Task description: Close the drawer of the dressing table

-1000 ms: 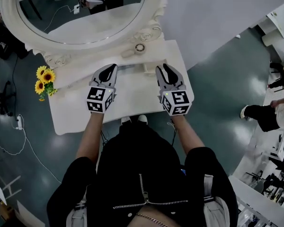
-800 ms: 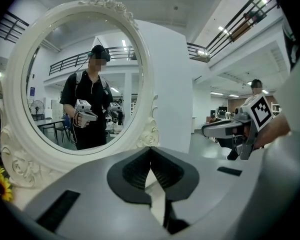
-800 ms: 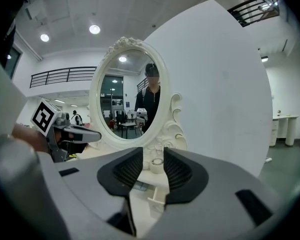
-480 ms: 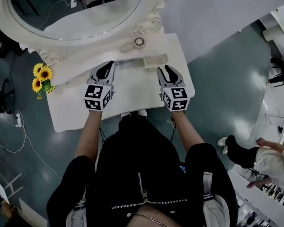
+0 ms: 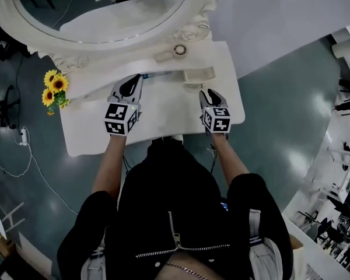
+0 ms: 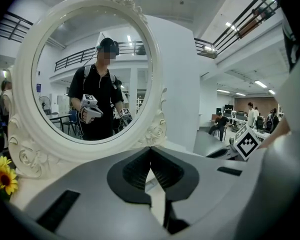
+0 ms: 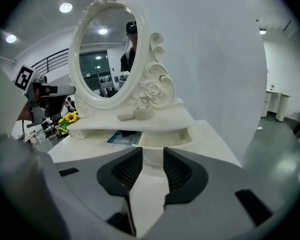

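Observation:
The white dressing table (image 5: 99, 130) has a small drawer (image 5: 199, 74) pulled out under its shelf at the right. In the right gripper view the drawer (image 7: 165, 136) stands open straight ahead. My right gripper (image 5: 209, 93) hovers over the tabletop just in front of it. Its jaws have just been opening; the right gripper (image 7: 152, 151) is open, gripping nothing, with only the drawer's white front showing through the gap. My left gripper (image 5: 137, 78) points at the shelf left of the drawer. The left gripper (image 6: 150, 148) is shut, tips touching, empty.
A large oval mirror (image 5: 105, 10) in a carved white frame rises behind the shelf. A small round jar (image 5: 179, 50) sits on the shelf above the drawer. Something flat and blue (image 7: 124, 136) lies under the shelf. Sunflowers (image 5: 55, 89) stand at the table's left end.
My right gripper has sunk toward the tabletop and drawn back a little from the drawer, pointing more steeply down. The left gripper has barely shifted. A person on the floor at right has left the view.

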A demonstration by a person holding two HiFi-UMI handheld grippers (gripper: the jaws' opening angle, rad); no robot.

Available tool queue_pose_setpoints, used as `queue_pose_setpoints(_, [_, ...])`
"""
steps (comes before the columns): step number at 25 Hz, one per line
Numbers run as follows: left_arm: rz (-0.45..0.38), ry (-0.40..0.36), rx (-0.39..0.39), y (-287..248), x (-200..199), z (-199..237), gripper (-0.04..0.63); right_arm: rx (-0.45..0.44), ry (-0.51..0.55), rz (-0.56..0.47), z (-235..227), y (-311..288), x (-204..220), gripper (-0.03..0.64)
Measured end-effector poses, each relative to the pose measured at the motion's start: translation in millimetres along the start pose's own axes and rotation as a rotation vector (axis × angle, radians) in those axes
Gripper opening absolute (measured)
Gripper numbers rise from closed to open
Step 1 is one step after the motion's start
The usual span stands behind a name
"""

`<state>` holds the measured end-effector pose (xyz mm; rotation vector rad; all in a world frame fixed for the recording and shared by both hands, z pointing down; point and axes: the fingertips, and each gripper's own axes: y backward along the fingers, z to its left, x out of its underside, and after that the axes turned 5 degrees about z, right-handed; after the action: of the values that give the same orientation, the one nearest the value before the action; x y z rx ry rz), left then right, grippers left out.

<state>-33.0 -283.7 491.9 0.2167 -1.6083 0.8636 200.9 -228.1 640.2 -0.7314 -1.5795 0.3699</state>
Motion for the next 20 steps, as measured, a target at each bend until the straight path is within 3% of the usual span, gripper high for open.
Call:
queue_pose_setpoints(7, [0.016,0.019,-0.044,5,7,18,0.021,0.029,-0.048,0.123,-21,-40,30,0.13])
queue_pose_setpoints(20, [0.031,0.053,-0.098,10,16,36,0.021,0.047,-0.097,0.207,-31,-71,41,0.144])
